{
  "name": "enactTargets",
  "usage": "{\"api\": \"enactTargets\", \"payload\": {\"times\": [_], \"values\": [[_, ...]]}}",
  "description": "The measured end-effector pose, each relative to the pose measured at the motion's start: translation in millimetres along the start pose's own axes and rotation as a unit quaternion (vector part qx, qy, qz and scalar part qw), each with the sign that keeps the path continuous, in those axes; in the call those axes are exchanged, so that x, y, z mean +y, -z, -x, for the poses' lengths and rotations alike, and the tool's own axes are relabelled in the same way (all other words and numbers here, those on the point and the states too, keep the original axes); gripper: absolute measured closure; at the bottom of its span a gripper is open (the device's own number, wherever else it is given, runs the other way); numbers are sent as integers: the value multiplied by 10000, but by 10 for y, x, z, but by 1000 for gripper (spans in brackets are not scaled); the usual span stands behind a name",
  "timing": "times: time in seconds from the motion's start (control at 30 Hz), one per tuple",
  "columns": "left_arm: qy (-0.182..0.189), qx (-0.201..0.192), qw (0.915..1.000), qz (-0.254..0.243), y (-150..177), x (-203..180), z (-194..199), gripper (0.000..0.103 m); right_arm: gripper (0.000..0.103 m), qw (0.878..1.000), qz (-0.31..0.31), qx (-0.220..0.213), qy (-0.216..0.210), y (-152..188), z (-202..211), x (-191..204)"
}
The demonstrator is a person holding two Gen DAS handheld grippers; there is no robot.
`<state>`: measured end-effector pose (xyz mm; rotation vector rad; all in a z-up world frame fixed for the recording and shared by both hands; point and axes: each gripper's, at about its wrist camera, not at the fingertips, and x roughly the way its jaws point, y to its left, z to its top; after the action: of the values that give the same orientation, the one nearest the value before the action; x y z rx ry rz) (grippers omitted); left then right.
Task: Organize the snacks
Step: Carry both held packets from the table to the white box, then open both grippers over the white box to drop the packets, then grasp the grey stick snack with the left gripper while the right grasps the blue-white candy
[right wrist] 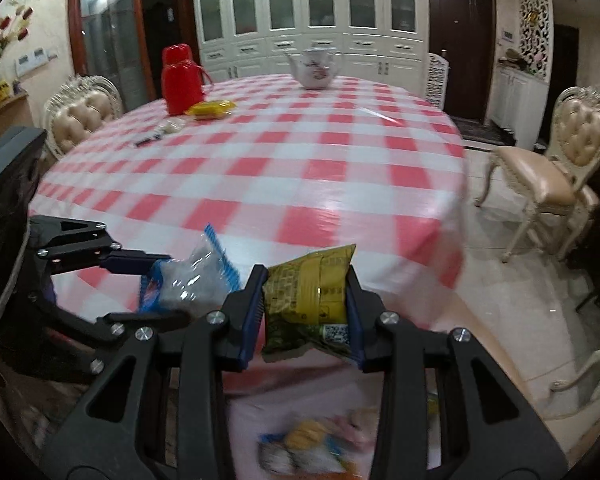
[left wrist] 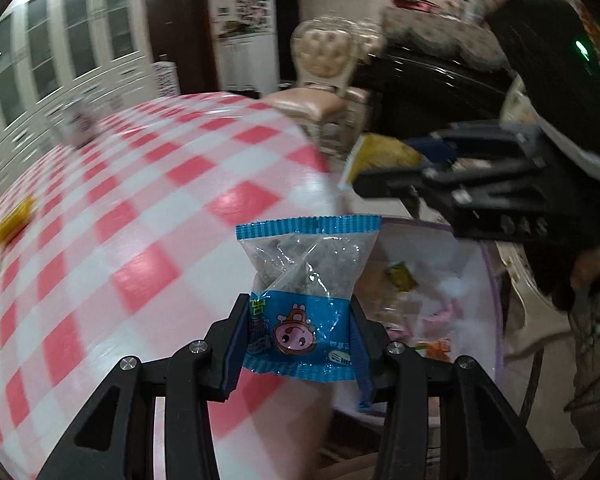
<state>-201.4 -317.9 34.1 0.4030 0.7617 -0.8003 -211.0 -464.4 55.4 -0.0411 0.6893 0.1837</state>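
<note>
The left claw is clamped on a blue snack packet and the right claw on a yellow-green snack packet, both carried clear of the checked desk at its near edge. Below them sits a pale bin already holding wrappers (blurred, contents hard to name), so this looks like the drop-off step. Next: centre each packet over it and release; a yellow packet waits beside the red flask.

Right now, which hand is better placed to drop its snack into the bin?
Probably left. The left gripper holds its blue packet at the bin's edge; the right gripper, with the yellow packet, sits farther back.
</note>
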Motion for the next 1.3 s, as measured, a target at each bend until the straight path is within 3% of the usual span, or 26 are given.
{"api": "enactTargets", "payload": {"times": [0.4, 0.7, 0.8, 0.9, 0.97, 1.03, 1.17, 1.3], "values": [[774, 381, 9949, -529, -80, -571, -282, 57, 62, 9946, 494, 472, 778, 288, 288, -531], [1106, 537, 9891, -809, -155, -788, -469, 57, 62, 9896, 902, 744, 843, 429, 299, -537], [1426, 621, 9835, -926, -139, -894, -523, 56, 62, 9862, 1060, 900, 893, 494, 320, -543], [1990, 667, 9730, -957, -119, -975, -551, 52, 61, 9810, 1171, 1166, 1019, 579, 350, -616], [2370, 693, 9653, -852, -100, -957, -524, 42, 49, 9779, 1189, 1254, 1177, 607, 365, -671], [2337, 472, 9685, -726, -98, -835, -407, 39, 31, 9787, 1051, 1167, 1324, 565, 387, -720], [1745, -75, 9844, -225, -80, -278, -123, 33, 29, 9896, 803, 483, 1088, 268, 430, -596], [714, -682, 9940, 473, 34, 624, 306, 28, 24, 9984, 401, -257, 317, -178, 209, -205]]}}
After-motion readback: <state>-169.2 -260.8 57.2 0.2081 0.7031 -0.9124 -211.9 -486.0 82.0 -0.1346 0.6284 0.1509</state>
